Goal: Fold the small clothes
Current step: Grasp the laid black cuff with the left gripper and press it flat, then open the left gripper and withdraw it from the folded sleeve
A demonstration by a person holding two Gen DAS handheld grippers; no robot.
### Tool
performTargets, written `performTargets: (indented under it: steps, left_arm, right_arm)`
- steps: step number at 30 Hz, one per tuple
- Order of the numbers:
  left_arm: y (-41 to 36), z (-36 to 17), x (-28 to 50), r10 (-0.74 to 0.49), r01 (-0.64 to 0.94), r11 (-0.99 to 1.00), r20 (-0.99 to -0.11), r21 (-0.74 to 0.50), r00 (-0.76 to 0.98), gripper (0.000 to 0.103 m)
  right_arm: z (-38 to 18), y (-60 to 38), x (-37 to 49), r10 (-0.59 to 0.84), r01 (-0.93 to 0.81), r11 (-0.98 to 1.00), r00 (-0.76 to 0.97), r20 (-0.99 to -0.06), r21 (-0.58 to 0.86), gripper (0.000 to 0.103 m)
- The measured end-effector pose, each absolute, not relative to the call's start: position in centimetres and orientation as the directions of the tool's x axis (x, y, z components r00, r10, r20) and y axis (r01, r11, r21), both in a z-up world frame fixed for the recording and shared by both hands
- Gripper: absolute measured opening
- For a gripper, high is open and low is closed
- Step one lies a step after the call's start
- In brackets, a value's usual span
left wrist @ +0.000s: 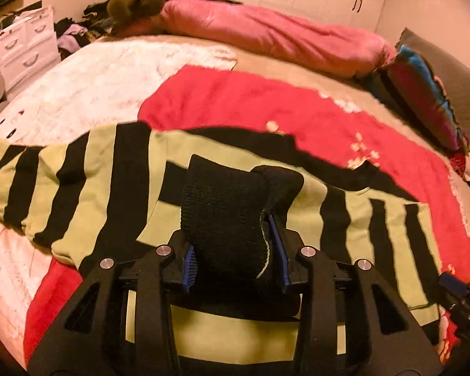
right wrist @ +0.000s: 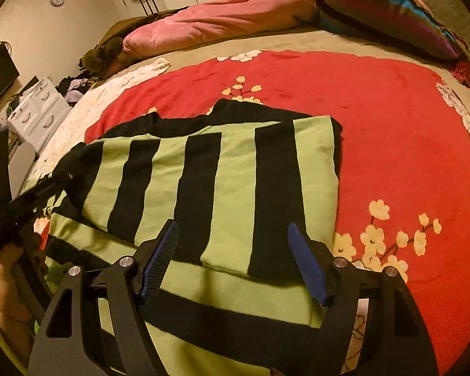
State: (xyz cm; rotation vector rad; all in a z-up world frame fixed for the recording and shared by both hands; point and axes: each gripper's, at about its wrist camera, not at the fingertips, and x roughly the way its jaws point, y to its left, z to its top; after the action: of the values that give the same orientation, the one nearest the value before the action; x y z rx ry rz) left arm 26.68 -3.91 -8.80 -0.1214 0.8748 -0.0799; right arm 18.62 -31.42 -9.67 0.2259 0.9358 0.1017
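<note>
Striped sweater (right wrist: 216,188), one, lies on the red floral blanket (right wrist: 391,131), its right side already folded in. Left gripper (left wrist: 235,244) pinches the black cuff (left wrist: 225,206) (left sleeve (left wrist: 47,185) trailing left); carry it across flat and square. Right gripper (right wrist: 233,260) hovers near, spread wide, empty.

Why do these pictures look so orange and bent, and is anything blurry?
Both views: warm indoor light tints everything orange, and the fisheye lens curves the bed. Left wrist view: the red blanket and striped sweater smear with motion blur. Right wrist view: sharper, stripes crisp.
</note>
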Motion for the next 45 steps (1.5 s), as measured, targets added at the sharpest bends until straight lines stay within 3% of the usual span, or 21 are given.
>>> performTargets:
  steps: [9, 12, 16, 23, 28, 31, 32, 37, 40, 44, 45]
  left_arm:
    - [-2.9, -9.1, 26.8, -0.076, 0.017, 0.996, -0.778, -0.084, 0.623, 0.047]
    - [-1.8, -8.1, 26.5, -0.063, -0.01, 0.996, -0.763, -0.091, 0.643, 0.061]
    - [-1.2, -7.2, 26.3, -0.05, -0.026, 0.996, -0.746, -0.09, 0.664, 0.065]
    - [-0.6, -7.8, 26.4, -0.067, -0.034, 0.993, -0.762, -0.116, 0.644, 0.066]
    - [0.8, -4.1, 24.8, -0.039, -0.084, 0.983, -0.639, -0.161, 0.768, 0.064]
    - [-0.3, -3.1, 24.2, -0.073, -0.037, 0.985, -0.595, -0.17, 0.8, 0.039]
    - [-1.0, -3.0, 24.1, -0.099, -0.009, 0.984, -0.592, -0.177, 0.8, 0.037]
    - [-4.9, -4.8, 24.7, -0.199, 0.127, 0.98, -0.662, -0.155, 0.722, 0.036]
    - [-5.8, -7.5, 25.7, -0.175, 0.12, 0.985, -0.735, -0.127, 0.655, 0.036]
    - [-5.1, -10.7, 27.1, -0.099, 0.064, 0.995, -0.798, -0.076, 0.594, 0.054]
    - [-4.8, -11.5, 27.2, -0.099, 0.063, 0.995, -0.813, -0.077, 0.574, 0.054]
  right_arm:
    - [-10.0, -30.5, 21.2, 0.119, 0.043, 0.983, 0.58, -0.806, 0.176, 0.071]
    - [-10.2, -30.7, 21.3, 0.112, 0.058, 0.982, 0.576, -0.809, 0.178, 0.071]
    - [-10.6, -31.2, 20.8, 0.105, 0.07, 0.982, 0.571, -0.814, 0.176, 0.071]
    - [-10.6, -31.9, 20.1, 0.106, 0.095, 0.976, 0.573, -0.812, 0.195, 0.071]
    - [-9.1, -32.0, 20.1, 0.104, 0.079, 0.978, 0.625, -0.774, 0.195, 0.071]
    - [-8.7, -31.7, 20.6, 0.108, 0.065, 0.98, 0.631, -0.769, 0.19, 0.071]
    - [-8.7, -31.6, 20.7, 0.109, 0.06, 0.98, 0.631, -0.768, 0.188, 0.071]
    - [-9.1, -31.2, 21.2, 0.112, 0.05, 0.982, 0.621, -0.776, 0.182, 0.071]
    - [-9.6, -31.0, 21.3, 0.114, 0.05, 0.982, 0.607, -0.787, 0.18, 0.071]
    - [-11.5, -31.2, 22.0, 0.099, 0.065, 0.985, 0.55, -0.829, 0.161, 0.071]
    - [-12.1, -31.4, 22.2, 0.089, 0.074, 0.986, 0.531, -0.843, 0.151, 0.071]
